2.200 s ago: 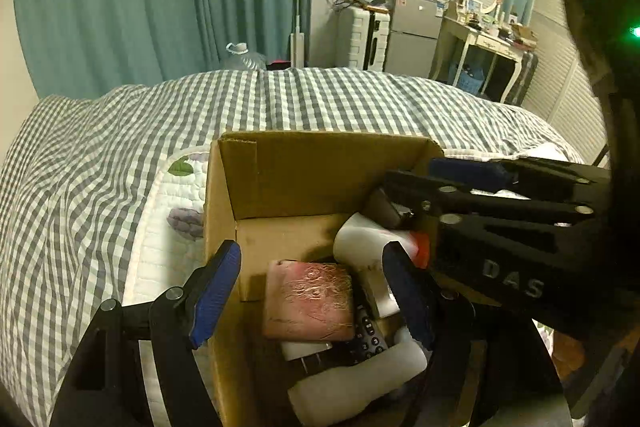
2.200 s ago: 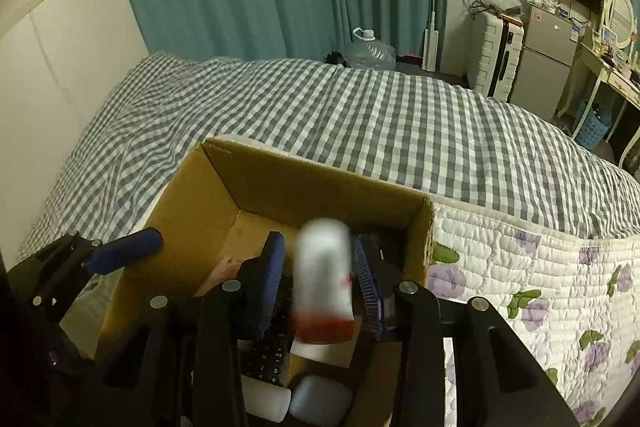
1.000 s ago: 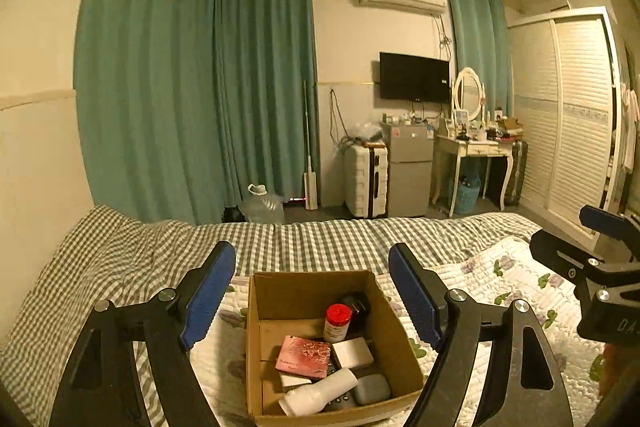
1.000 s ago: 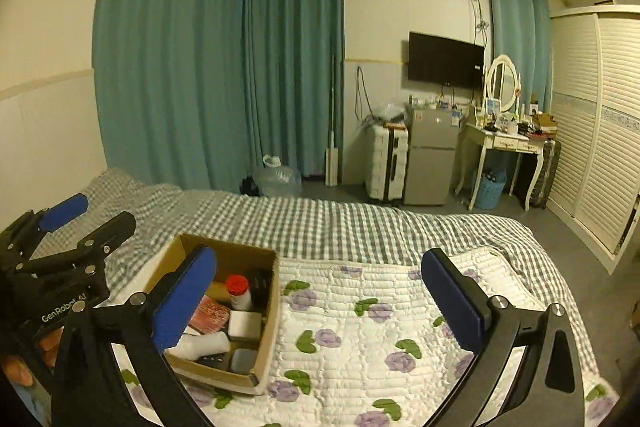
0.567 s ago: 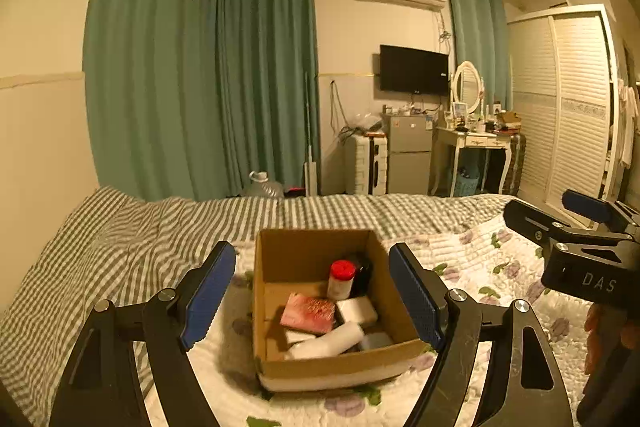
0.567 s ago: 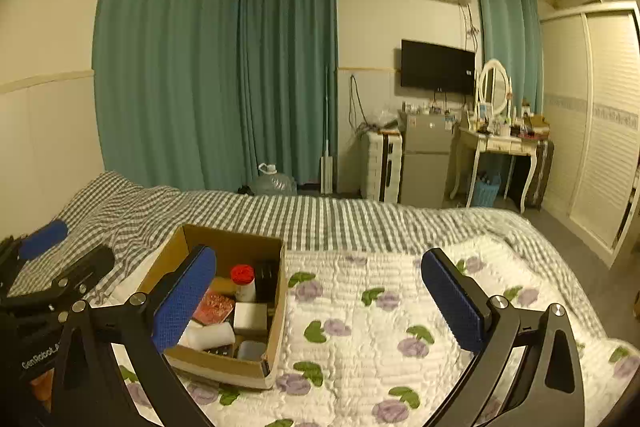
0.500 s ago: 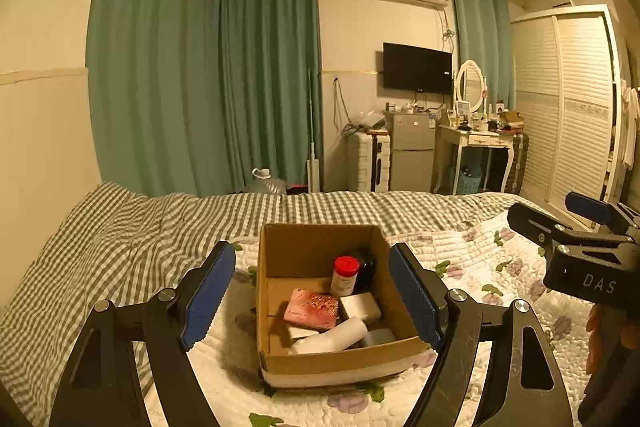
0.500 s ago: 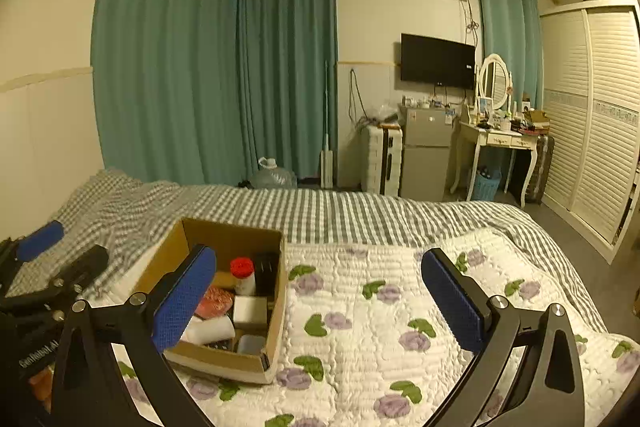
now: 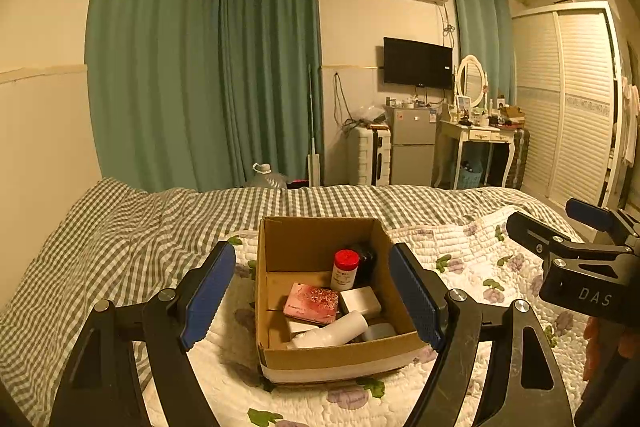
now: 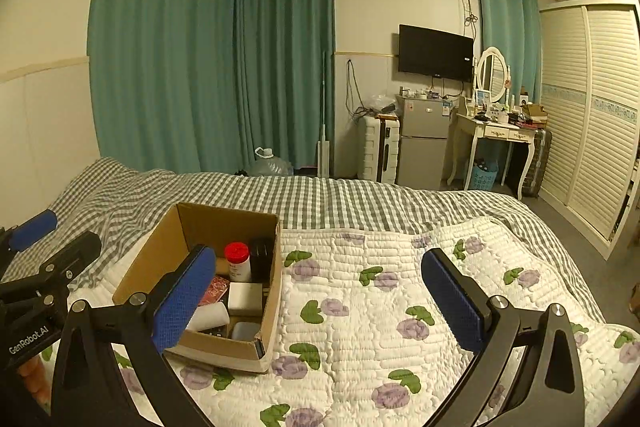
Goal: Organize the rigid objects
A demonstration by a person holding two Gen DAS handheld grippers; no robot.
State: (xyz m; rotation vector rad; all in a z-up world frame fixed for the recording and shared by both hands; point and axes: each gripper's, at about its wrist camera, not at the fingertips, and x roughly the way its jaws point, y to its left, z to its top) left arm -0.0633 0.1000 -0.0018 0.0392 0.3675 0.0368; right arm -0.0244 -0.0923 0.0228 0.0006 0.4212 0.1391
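Observation:
An open cardboard box (image 9: 340,357) stands on the quilted bed; it also shows in the right wrist view (image 10: 152,259). Inside it are a red-capped white bottle (image 9: 345,269), a pink patterned case (image 9: 312,302), a white block (image 9: 360,301), a white tube (image 9: 332,330) and a dark jar (image 9: 366,259). My left gripper (image 9: 312,301) is open and empty, held back from the box and framing it. My right gripper (image 10: 316,297) is open and empty, above the quilt to the right of the box. The bottle also shows in the right wrist view (image 10: 237,261).
A white quilt with purple flowers (image 10: 380,307) covers the near bed, over a grey checked sheet (image 9: 120,227). Beyond the bed are teal curtains (image 9: 200,75), a suitcase (image 10: 378,147), a small fridge (image 10: 424,143), a dressing table (image 10: 496,135) and a louvred wardrobe (image 10: 592,115).
Both grippers pulled up and back out of the box. The right one let go of the red-capped bottle, which now stands in the box. In the last half second the views barely shifted.

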